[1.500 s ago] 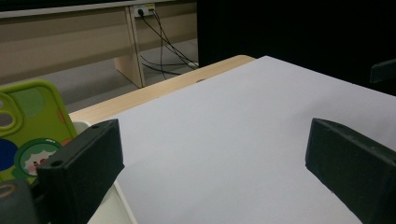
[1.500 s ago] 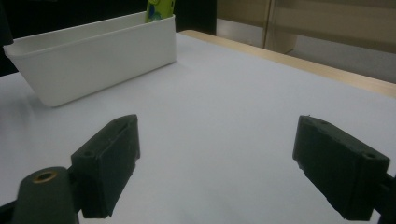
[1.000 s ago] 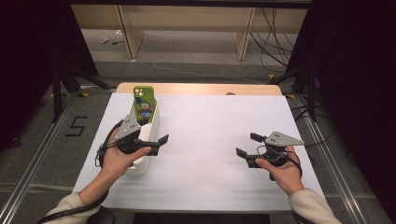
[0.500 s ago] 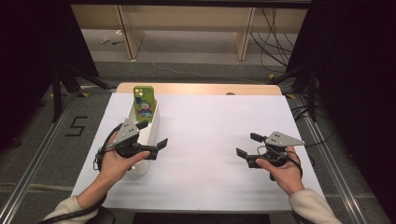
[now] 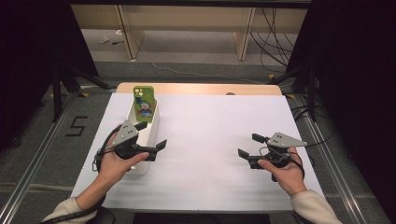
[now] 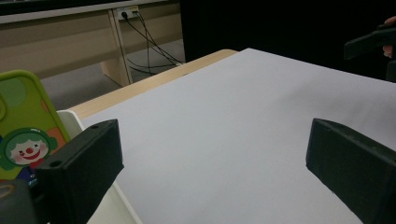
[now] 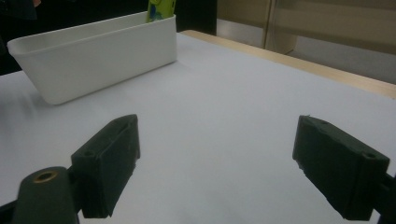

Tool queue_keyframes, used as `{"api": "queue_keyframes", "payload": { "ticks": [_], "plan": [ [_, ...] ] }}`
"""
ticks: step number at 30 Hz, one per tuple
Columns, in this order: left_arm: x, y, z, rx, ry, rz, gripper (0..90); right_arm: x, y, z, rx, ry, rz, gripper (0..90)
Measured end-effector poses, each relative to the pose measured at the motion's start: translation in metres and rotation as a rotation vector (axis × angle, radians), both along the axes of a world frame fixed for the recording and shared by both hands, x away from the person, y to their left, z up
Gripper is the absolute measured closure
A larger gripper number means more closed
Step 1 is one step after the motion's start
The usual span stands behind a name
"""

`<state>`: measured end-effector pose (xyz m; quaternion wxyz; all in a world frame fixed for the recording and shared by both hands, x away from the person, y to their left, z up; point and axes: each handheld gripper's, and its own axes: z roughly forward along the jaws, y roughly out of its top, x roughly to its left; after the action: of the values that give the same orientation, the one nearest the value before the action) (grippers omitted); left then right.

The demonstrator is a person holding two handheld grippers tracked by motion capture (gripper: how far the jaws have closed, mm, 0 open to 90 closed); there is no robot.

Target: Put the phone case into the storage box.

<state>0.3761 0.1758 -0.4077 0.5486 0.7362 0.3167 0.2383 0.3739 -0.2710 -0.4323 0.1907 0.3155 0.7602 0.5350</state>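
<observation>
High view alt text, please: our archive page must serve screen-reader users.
A person holds open tongs in each hand over a white table: the left tongs beside a white bin with a green phone case standing inside, the right tongs apart over bare surface.

I note a white sheet [image 5: 210, 140] covering the bench [image 5: 196, 88], whose wooden far edge shows bare. Beyond it, grey floor with loose black cables [image 5: 275, 28] and pale wooden legs [image 5: 127, 28]. A "5" [image 5: 77, 126] is marked on the floor left.
</observation>
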Motion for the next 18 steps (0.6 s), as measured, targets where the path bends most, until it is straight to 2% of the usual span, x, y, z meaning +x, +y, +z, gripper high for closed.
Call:
{"api": "queue_keyframes", "payload": {
  "ticks": [18],
  "plan": [
    [-0.001, -0.002, -0.003, 0.003, 0.001, -0.001, 3.0, -0.006, -0.012, 0.000, 0.010, 0.003, -0.025, 15.9]
  ]
}}
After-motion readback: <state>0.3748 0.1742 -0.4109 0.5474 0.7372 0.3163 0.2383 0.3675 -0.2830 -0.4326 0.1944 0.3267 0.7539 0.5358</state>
